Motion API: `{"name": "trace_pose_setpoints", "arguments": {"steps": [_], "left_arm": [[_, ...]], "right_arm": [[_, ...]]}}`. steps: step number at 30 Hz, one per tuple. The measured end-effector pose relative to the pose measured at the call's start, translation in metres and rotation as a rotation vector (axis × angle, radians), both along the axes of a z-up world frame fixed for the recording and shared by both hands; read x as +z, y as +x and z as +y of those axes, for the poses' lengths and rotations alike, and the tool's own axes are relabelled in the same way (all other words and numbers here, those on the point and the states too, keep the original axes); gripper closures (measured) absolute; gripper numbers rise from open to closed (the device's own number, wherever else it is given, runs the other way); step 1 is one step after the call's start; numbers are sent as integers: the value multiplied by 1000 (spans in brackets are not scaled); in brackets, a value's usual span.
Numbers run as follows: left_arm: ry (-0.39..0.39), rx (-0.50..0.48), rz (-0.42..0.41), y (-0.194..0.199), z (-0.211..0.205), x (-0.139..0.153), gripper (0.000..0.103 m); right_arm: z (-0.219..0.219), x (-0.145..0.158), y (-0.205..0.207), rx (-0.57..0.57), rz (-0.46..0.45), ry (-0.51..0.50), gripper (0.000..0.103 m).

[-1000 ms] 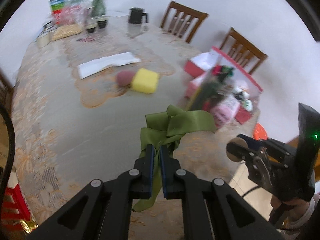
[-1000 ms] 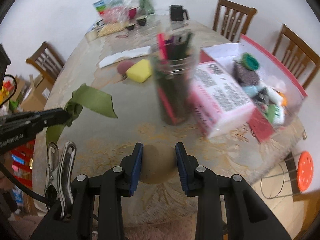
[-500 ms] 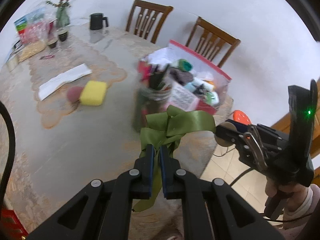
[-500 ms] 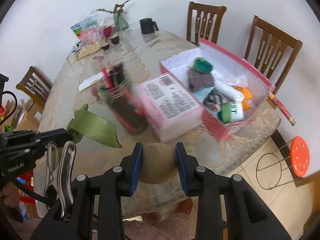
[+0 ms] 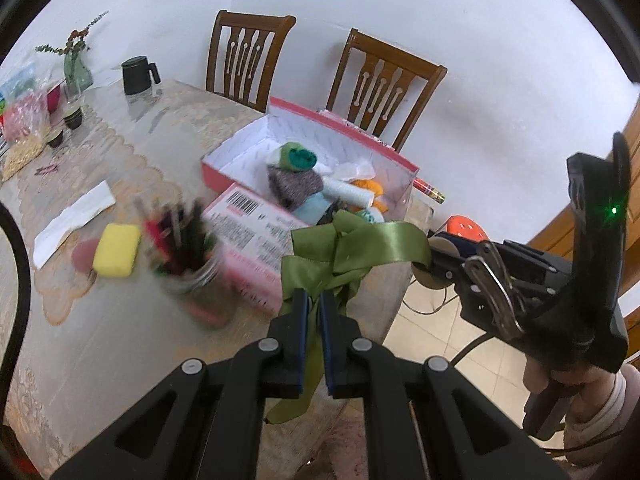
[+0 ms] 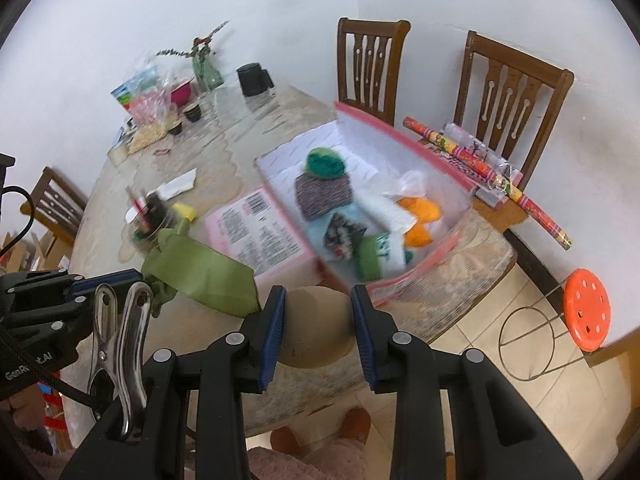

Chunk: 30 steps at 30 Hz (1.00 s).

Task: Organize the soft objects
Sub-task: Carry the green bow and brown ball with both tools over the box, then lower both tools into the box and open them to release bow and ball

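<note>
Two hand-held grippers hover at the near edge of the surface. Left gripper, jaws clenched on a green ribbon bow; right gripper, jaws gripping a tan sponge ball. Open pink box w/ soft items lies just ahead, nearer the right gripper.

White lettering on the black body of the left gripper reads partly "GenR…t.AI", its middle hidden by a cable. The pink box lid bears a barcode and printed lines too blurred to read.
</note>
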<state>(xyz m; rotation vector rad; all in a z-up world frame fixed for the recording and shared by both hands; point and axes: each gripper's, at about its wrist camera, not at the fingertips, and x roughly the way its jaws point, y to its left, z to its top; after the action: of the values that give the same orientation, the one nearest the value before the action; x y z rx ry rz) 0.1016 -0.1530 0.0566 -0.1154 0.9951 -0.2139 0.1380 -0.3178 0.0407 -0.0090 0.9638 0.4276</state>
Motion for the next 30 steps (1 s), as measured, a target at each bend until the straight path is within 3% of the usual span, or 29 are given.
{"name": "trace_pose_setpoints", "arguments": {"steps": [10, 30], "left_arm": [[28, 61, -11, 57, -38, -2, 96], [56, 196, 63, 130, -63, -48, 96]], "right_arm": [[-31, -6, 55, 7, 1, 25, 69], [-53, -38, 127, 44, 42, 28, 69]]}}
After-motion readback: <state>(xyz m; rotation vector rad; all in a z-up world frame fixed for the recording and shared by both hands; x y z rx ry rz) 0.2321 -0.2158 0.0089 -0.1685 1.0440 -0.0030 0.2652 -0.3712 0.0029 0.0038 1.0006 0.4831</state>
